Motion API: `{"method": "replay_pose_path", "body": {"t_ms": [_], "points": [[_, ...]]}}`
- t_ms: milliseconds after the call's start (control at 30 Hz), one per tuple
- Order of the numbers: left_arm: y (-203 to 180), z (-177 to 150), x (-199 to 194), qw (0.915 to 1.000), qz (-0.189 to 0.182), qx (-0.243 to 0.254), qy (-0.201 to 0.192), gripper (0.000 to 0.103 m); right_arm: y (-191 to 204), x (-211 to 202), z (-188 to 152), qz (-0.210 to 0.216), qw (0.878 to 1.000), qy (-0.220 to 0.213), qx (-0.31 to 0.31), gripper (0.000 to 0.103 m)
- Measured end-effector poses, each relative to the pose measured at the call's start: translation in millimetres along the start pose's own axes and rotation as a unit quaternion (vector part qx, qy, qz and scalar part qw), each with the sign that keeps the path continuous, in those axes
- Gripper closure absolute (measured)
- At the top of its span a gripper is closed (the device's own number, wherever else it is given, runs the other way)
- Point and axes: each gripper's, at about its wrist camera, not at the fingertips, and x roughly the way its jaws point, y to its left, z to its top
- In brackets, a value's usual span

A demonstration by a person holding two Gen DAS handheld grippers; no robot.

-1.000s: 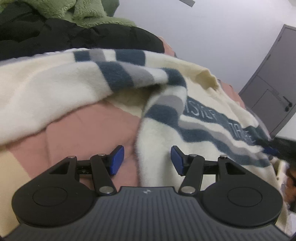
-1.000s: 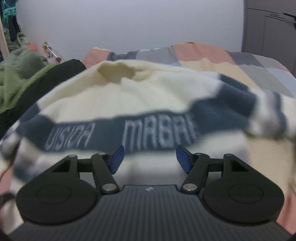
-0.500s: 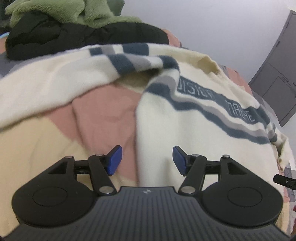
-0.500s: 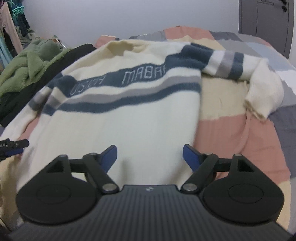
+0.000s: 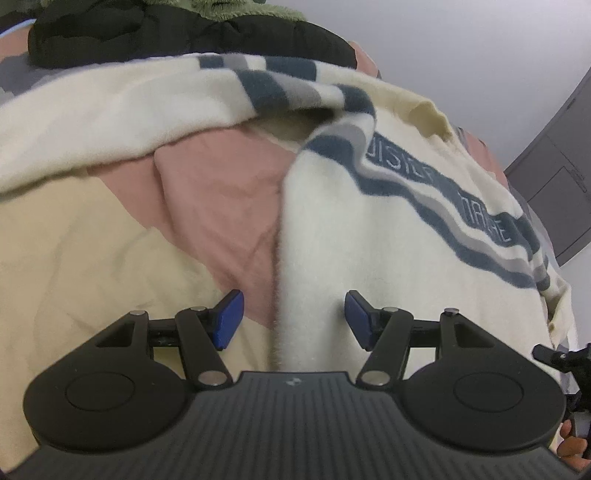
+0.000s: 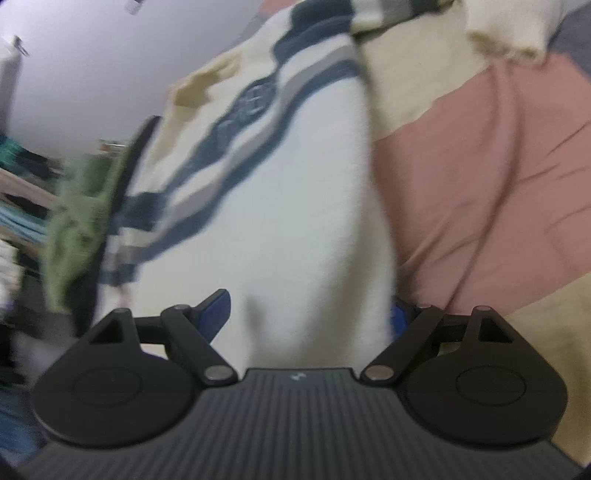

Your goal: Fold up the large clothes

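Lying spread on the bed: cream sweater (image 5: 388, 229) with blue and grey stripes, front up, on the patchwork quilt (image 5: 92, 236).
Sweater left sleeve: stretched away from the body of the sweater, across the quilt's pink patch (image 5: 221, 195).
Black garment (image 5: 184, 33): heaped beyond the sweater's far edge, green fleece (image 5: 236, 7) on top of it.
Left gripper (image 5: 291, 314): jaws moderately apart, nothing clamped; the sweater's left side edge runs between the blue pads (image 5: 227, 317), touching neither as far as can be seen.
Right gripper (image 6: 310, 314): jaws have just been opening and stand wide; the sweater's right side edge lies between them, pads not pressing it. View is motion-blurred.
Right pad (image 6: 397, 317): partly hidden behind the sweater's edge.
Sweater right cuff (image 6: 506, 33): folded across the quilt, right of the sweater's body.
Person's fingers (image 5: 570, 446): visible at the right edge of the left wrist view, holding the other gripper's handle.
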Motion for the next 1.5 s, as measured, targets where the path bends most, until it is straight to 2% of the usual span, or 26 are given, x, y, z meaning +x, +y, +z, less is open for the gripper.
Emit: {"method": "replay_pose_path", "body": {"t_ms": [100, 133, 200, 300, 333, 367, 400, 433, 500, 567, 733, 833, 967, 1000, 1067, 1200, 1267, 1333, 1400, 1500], "points": [[7, 0, 2, 0.9997, -0.017, -0.019, 0.005, 0.037, 4, -3, -1, 0.064, 0.998, 0.012, 0.008, 0.018], [8, 1, 3, 0.9994, -0.023, -0.025, 0.006, 0.037, 9, -5, -2, 0.076, 0.997, 0.01, -0.001, 0.018], [9, 3, 3, 0.9992, -0.025, -0.029, 0.005, 0.037, 19, -5, -5, 0.073, 0.997, 0.015, -0.033, 0.021], [8, 3, 2, 0.9994, -0.026, -0.025, 0.0, 0.037, 29, 1, -15, 0.023, 0.996, 0.039, -0.072, 0.046], [7, 3, 1, 0.9993, -0.028, -0.023, -0.001, 0.037, 27, 2, -18, 0.001, 0.996, 0.047, -0.072, 0.062], [6, 3, -1, 0.9993, -0.031, -0.022, -0.002, 0.037, 25, 2, -21, -0.017, 0.996, 0.047, -0.068, 0.068], [5, 3, -3, 0.9993, -0.033, -0.02, -0.004, 0.037, 22, 0, -24, -0.028, 0.997, 0.041, -0.062, 0.068], [4, 3, -5, 0.9992, -0.035, -0.016, -0.008, 0.037, 22, -5, -26, -0.034, 0.997, 0.034, -0.06, 0.073], [0, 3, -10, 0.9992, -0.036, -0.003, -0.017, 0.037, 32, -14, -32, -0.073, 0.993, 0.015, -0.096, 0.075], [-4, 3, -16, 0.9988, -0.04, 0.008, -0.027, 0.037, 34, -20, -36, -0.09, 0.99, 0.003, -0.11, 0.077], [-15, -1, -34, 0.9966, -0.061, 0.031, -0.046, 0.037, 33, -30, -38, -0.143, 0.981, -0.011, -0.13, 0.076], [-25, -7, -43, 0.9946, -0.072, 0.05, -0.055, 0.037, 44, -34, -41, -0.168, 0.972, -0.013, -0.163, 0.073], [-39, -15, -50, 0.9916, -0.087, 0.073, -0.062, 0.037, 60, -53, -36, -0.18, 0.961, -0.043, -0.205, 0.072], [-42, -16, -52, 0.991, -0.09, 0.077, -0.062, 0.037, 61, -58, -32, -0.186, 0.958, -0.053, -0.211, 0.07], [-50, -21, -54, 0.9902, -0.091, 0.086, -0.061, 0.037, 61, -67, -20, -0.191, 0.956, -0.066, -0.214, 0.058], [-66, -30, -56, 0.9888, -0.088, 0.109, -0.052, 0.037, 56, -77, 4, -0.199, 0.951, -0.092, -0.217, 0.045], [-75, -33, -59, 0.9887, -0.087, 0.112, -0.049, 0.036, 49, -82, 19, -0.206, 0.949, -0.103, -0.216, 0.035], [-89, -34, -64, 0.9884, -0.075, 0.123, -0.046, 0.031, 38, -86, 36, -0.194, 0.953, -0.11, -0.203, 0.031], [-106, -34, -73, 0.9861, -0.066, 0.142, -0.055, 0.019, 29, -86, 52, -0.19, 0.957, -0.112, -0.189, 0.027], [-132, -35, -89, 0.9823, -0.048, 0.169, -0.065, 0.01, 16, -79, 79, -0.198, 0.955, -0.13, -0.182, 0.024]]}}
